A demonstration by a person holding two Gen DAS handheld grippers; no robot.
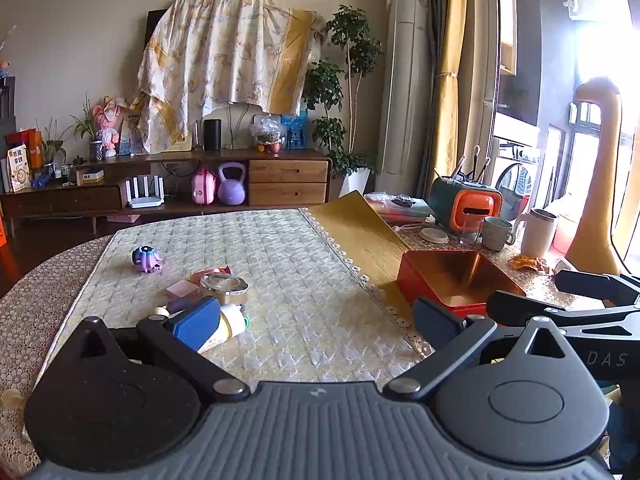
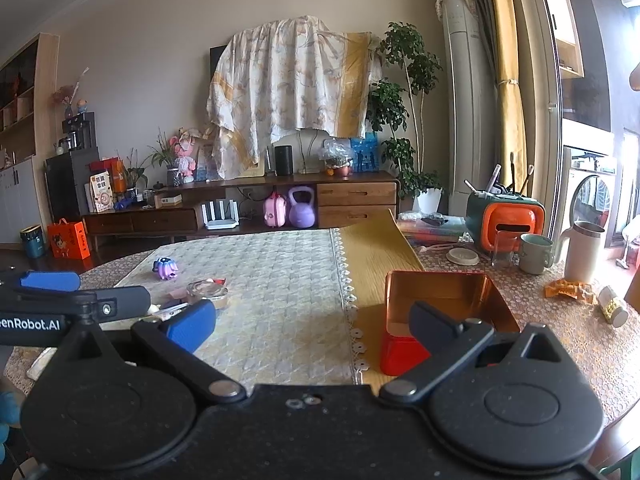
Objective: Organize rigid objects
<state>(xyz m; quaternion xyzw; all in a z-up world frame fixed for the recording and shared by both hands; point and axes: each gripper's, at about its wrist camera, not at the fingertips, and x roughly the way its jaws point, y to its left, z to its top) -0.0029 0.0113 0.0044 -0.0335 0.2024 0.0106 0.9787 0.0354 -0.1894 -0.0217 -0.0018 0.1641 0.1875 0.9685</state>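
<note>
A: How do the two grippers stand?

B: The left gripper point(image 1: 316, 322) hangs over the near edge of the counter point(image 1: 48, 304) with its jaws spread wide and nothing between them. The right gripper point(image 2: 312, 322) is also spread wide and empty. Seen from the right wrist, the left gripper sits at the left side, near the pile.

A: Where are the things to be sorted?

B: Most lie in a small pile on the quilted mat point(image 1: 280, 248), toward the counter's near left edge. A round metal tin point(image 1: 224, 288) with a clear lid stands in the middle of the pile. A pink block point(image 1: 183, 290) lies just left of it, and a red piece point(image 1: 218, 271) shows behind it. A white and yellow bottle point(image 1: 228, 326) lies on its side at the front, partly hidden by the left gripper's blue finger pad point(image 1: 196, 328).

A: Anything apart from the pile?

B: A purple toy point(image 1: 147, 259) stands alone farther back on the mat, toward its left edge, well apart from the pile.

A: And the box?

B: An open red box point(image 1: 456, 282) with a shiny orange inside rests on the yellow runner point(image 1: 360, 232), right of the mat's lace edge. Nothing can be seen in the part of its inside that shows. From the right wrist it sits just ahead of the right gripper's right finger.

A: What lies at the counter's far right?

B: A green and orange holder point(image 2: 506, 220) with brushes, a glass point(image 2: 503, 254), a grey mug point(image 2: 535, 254), a white cup point(image 2: 583, 256), a small dish point(image 2: 463, 257), and a jar point(image 2: 612, 306) on its side.
</note>
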